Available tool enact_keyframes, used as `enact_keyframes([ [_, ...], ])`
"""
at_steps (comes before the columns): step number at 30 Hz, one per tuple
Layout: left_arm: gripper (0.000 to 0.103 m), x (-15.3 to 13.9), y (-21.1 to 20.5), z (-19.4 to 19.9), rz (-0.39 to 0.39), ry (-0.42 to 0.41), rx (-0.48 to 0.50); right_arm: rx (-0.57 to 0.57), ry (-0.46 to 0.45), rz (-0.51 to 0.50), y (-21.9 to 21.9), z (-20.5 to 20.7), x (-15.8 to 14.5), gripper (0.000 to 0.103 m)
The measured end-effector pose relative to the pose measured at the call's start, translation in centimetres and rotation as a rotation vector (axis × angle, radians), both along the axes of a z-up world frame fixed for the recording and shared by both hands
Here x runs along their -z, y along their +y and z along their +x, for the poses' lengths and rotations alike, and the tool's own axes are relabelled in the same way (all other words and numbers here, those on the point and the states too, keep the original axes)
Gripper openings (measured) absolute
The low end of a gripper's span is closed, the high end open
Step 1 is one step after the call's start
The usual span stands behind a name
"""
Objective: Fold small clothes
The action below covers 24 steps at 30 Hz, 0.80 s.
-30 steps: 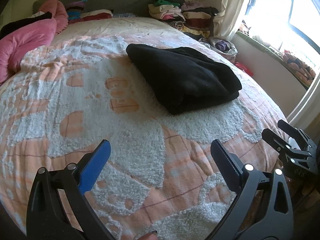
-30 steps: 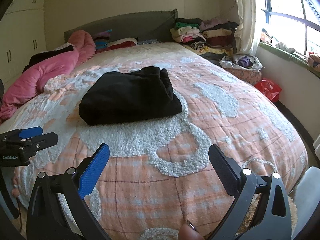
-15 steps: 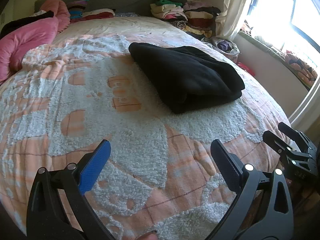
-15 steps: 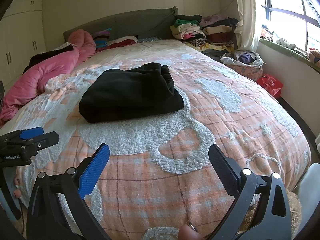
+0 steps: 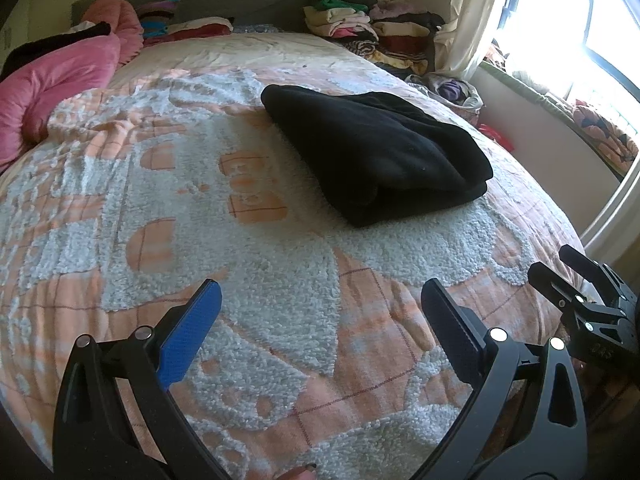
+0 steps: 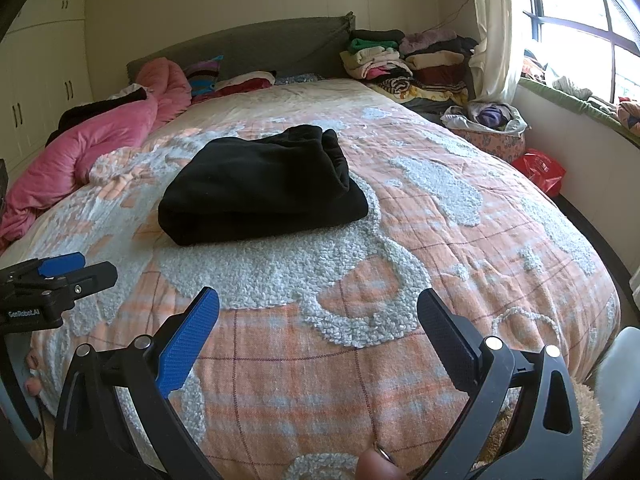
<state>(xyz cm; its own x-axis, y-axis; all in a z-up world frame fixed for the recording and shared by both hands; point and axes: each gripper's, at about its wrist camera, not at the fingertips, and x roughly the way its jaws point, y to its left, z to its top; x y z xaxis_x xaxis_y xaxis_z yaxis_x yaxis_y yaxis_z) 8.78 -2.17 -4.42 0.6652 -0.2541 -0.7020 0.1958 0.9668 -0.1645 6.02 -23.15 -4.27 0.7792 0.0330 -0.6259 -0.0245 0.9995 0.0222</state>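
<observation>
Black fleece garment (image 5: 376, 164) lies folded mid-bed on the quilt (image 5: 280, 280) — so my left gripper (image 5: 320, 300) and right gripper (image 6: 318, 308) hang back, both spread wide, gripping nothing.

Around your work area you have: an orange-and-white tufted bedspread (image 6: 460, 240); a pink quilt (image 6: 92, 148) bunched at the far left; a grey headboard (image 6: 256, 48); stacked folded laundry (image 6: 408, 64) beside a cream curtain (image 6: 492, 32); a floral basket (image 6: 492, 140); a red bag (image 6: 540, 170) on the floor; white wardrobe doors (image 6: 40, 80).
</observation>
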Motion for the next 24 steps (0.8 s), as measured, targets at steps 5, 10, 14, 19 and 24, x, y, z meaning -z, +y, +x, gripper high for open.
enact_keyframes([
  [5, 0.094, 0.03, 0.0, -0.01, -0.001, 0.002, -0.003, -0.001, -0.001, 0.001, -0.02, -0.02, -0.02, 0.099],
  [10, 0.094, -0.02, 0.04, 0.0, -0.003, 0.002, -0.001, -0.004, 0.002, -0.002, 0.11, -0.05, 0.01, 0.099],
  [14, 0.094, -0.05, 0.04, -0.03, -0.003, 0.002, -0.002, -0.003, 0.002, -0.001, 0.1, -0.06, 0.02, 0.099],
  [19, 0.094, -0.06, 0.01, 0.0, -0.004, 0.004, -0.005, -0.004, 0.002, -0.002, 0.08, -0.06, 0.01, 0.099],
  [24, 0.094, -0.04, 0.08, 0.02, 0.0, 0.009, -0.014, -0.004, 0.002, 0.0, 0.07, -0.06, 0.01, 0.099],
])
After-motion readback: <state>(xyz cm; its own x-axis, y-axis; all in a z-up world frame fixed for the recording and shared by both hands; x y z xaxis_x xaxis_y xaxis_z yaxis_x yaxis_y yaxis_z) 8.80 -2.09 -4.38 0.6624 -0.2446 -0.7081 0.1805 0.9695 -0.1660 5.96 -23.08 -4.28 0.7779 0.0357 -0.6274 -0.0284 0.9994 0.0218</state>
